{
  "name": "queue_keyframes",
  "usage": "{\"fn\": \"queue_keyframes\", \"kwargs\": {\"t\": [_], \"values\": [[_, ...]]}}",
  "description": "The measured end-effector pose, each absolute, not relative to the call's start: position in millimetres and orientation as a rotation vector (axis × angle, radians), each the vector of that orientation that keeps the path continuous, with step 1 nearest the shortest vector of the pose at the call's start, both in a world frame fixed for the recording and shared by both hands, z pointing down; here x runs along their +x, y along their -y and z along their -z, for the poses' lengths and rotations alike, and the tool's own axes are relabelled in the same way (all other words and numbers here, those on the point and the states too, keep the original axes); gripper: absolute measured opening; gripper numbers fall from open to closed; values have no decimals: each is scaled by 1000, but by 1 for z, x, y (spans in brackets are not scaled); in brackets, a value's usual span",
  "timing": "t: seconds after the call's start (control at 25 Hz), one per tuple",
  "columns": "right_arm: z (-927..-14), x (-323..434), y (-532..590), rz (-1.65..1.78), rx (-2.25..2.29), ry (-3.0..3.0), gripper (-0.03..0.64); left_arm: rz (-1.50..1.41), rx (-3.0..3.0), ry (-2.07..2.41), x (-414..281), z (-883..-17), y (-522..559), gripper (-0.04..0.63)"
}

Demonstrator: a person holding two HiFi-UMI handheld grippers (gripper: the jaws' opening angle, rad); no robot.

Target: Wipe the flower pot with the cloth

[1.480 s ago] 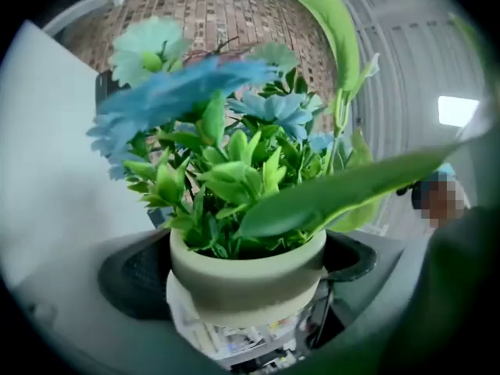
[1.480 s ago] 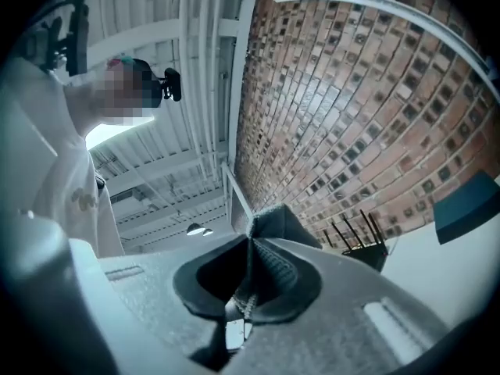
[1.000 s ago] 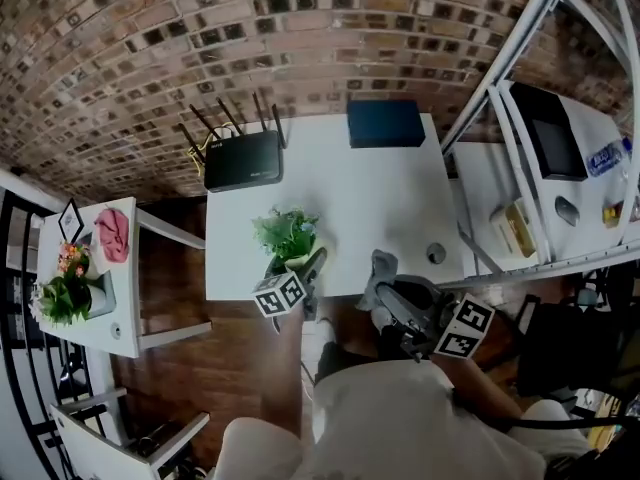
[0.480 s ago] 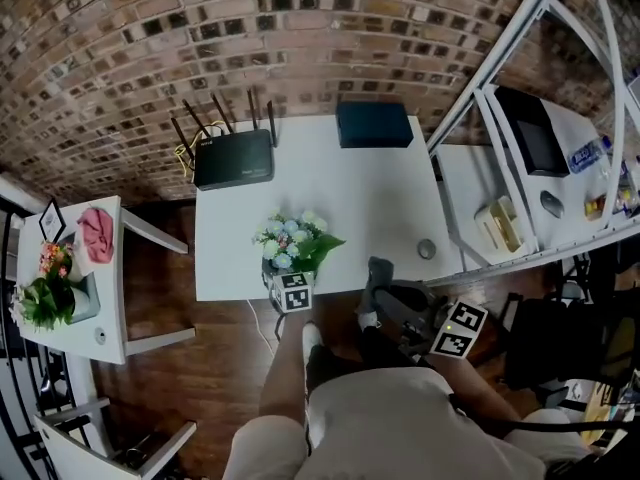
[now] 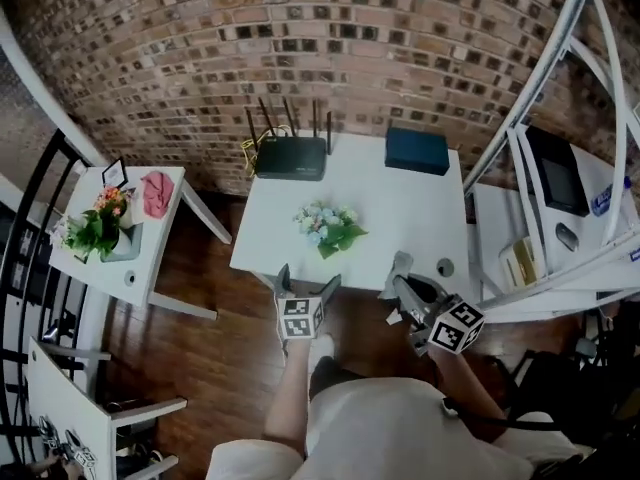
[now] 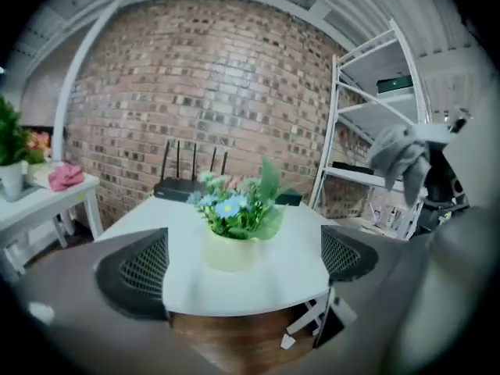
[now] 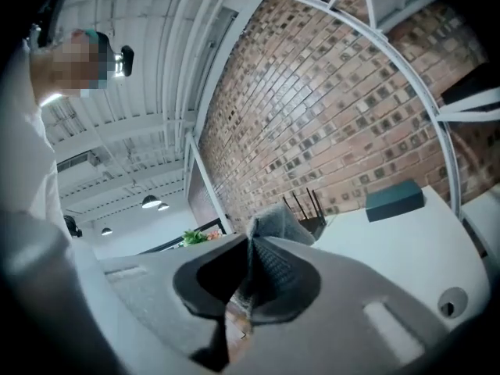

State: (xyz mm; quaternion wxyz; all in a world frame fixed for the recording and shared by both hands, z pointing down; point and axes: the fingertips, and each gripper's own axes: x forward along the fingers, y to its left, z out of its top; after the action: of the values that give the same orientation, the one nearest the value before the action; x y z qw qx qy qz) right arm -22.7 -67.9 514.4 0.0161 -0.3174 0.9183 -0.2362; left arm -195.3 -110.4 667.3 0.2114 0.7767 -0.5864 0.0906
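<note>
Right gripper [image 7: 248,283]: jaws clamped on cloth [image 7: 275,223]; grey wad sticks out past the tips. Left gripper [image 6: 241,262]: jaws wide apart, nothing held. Pot [image 6: 228,250] stands ahead of the left tips on table [image 6: 301,272], touching neither. Judgement: left should steady the pot low on its wall, under the flowers [image 6: 234,203]. Right then lays the wad against the side with light pressure, lest it tip.

Brick wall [image 5: 300,28] behind a white table [image 5: 400,216]. Dark wooden floor [image 5: 215,353] around it. White side table [image 5: 155,248] to its left, white metal shelving [image 5: 492,223] to its right.
</note>
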Motion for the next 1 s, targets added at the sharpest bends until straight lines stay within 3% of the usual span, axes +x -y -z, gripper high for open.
{"fn": "queue_keyframes", "kwargs": {"t": [0.28, 0.6, 0.76, 1.0], "values": [[-531, 54, 18, 741, -893, -2855, 5, -222, 2197, 2014, -148, -546, -5, 564], [-444, 57, -51, 291, -803, -2983, 5, 25, 2226, 2067, -87, -452, -84, 532], [-431, 51, -78, 109, -894, -3029, 5, 22, 2215, 2076, -77, -453, -96, 531], [-446, 37, -92, 146, -982, -3041, 6, -52, 2129, 2143, -102, -466, -123, 523]]}}
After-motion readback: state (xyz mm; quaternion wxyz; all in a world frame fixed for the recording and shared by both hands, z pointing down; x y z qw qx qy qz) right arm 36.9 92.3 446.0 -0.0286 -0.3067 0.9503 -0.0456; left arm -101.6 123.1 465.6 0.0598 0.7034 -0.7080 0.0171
